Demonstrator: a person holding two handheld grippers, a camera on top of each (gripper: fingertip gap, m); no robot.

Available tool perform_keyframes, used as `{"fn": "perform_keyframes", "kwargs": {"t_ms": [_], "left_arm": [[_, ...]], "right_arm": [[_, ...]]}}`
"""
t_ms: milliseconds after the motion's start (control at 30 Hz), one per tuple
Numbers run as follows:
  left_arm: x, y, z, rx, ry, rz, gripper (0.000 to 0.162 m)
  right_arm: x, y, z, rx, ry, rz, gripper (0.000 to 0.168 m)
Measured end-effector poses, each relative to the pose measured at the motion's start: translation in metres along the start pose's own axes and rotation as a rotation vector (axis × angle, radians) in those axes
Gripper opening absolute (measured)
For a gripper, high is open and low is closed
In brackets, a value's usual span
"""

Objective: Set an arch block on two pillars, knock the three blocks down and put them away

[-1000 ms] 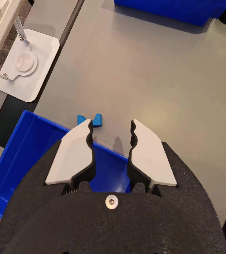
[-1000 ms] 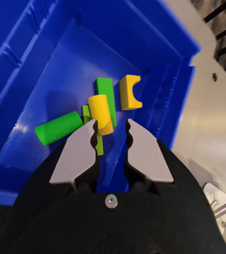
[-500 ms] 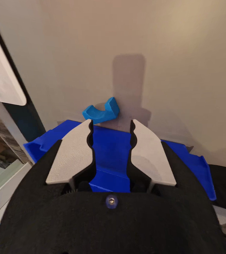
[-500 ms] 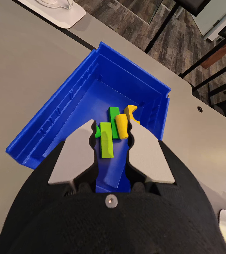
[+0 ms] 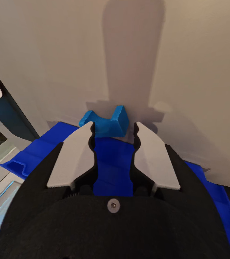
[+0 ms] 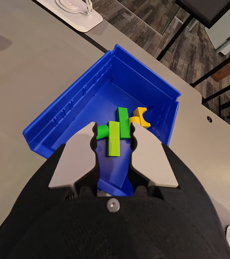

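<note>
grey tabletop (image 5: 55, 56) — the left gripper (image 5: 113, 124) hangs wide open and empty, the blue arch block (image 5: 107, 124) lying just past its fingertips beside a blue bin (image 5: 41, 148); the right gripper (image 6: 112, 124), equally wide, hovers over another blue bin (image 6: 69, 100) of green and yellow blocks (image 6: 113, 140).

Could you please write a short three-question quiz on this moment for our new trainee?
1. True or false: the left hand-held gripper is shut on the blue arch block.
2. Which blocks lie in the blue bin below the right hand-held gripper? A) only red cubes B) green and yellow blocks C) none at all
3. Fill in: the blue arch block lies on the ____, its notch facing up.

Key
1. False: the jaws stand apart and the block lies just beyond the tips.
2. B: among them a light green bar and a yellow arch block.
3. table, just past another blue bin's wall.
</note>
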State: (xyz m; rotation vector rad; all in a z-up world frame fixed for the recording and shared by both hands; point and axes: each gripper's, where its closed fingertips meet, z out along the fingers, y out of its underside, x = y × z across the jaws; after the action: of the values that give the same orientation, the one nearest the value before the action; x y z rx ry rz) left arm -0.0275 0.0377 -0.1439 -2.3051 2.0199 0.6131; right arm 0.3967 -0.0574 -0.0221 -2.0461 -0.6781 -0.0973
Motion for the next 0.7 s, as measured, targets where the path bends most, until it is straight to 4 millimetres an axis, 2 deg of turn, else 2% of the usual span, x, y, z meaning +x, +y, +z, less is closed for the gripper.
{"fn": "perform_keyframes", "kwargs": {"t_ms": [100,200,233,333,400,467,533,600,700], "left_arm": [[0.002,0.007,0.008,-0.056,0.019,0.015,0.051],[0.008,0.008,0.012,-0.078,0.045,0.04,0.029],[0.007,0.008,0.012,-0.082,0.032,0.049,0.029],[0.002,0.006,0.007,-0.071,-0.014,0.046,0.028],[0.003,-0.004,-0.005,0.013,0.006,0.011,0.028],[0.003,-0.018,-0.028,0.16,0.048,-0.053,0.028],[0.008,-0.035,-0.063,0.365,0.135,-0.131,0.028],[0.02,-0.054,-0.111,0.622,0.285,-0.205,0.027],[0.057,-0.069,-0.2,1.025,0.623,-0.204,0.027]], "right_arm": [[-0.003,0.003,-0.002,-0.001,-0.013,-0.011,0.046],[-0.003,0.006,-0.003,-0.01,-0.015,-0.018,0.046],[-0.004,0.006,-0.004,-0.008,-0.02,-0.018,0.046],[-0.004,0.005,-0.006,0.003,-0.025,-0.018,0.045],[-0.006,0.002,-0.008,0.02,-0.025,-0.02,0.046],[-0.011,-0.007,-0.01,0.058,-0.029,-0.032,0.045],[-0.024,-0.022,-0.013,0.123,-0.041,-0.07,0.046],[-0.044,-0.044,-0.016,0.22,-0.057,-0.156,0.046],[-0.093,-0.078,-0.021,0.378,-0.119,-0.288,0.047]]}}
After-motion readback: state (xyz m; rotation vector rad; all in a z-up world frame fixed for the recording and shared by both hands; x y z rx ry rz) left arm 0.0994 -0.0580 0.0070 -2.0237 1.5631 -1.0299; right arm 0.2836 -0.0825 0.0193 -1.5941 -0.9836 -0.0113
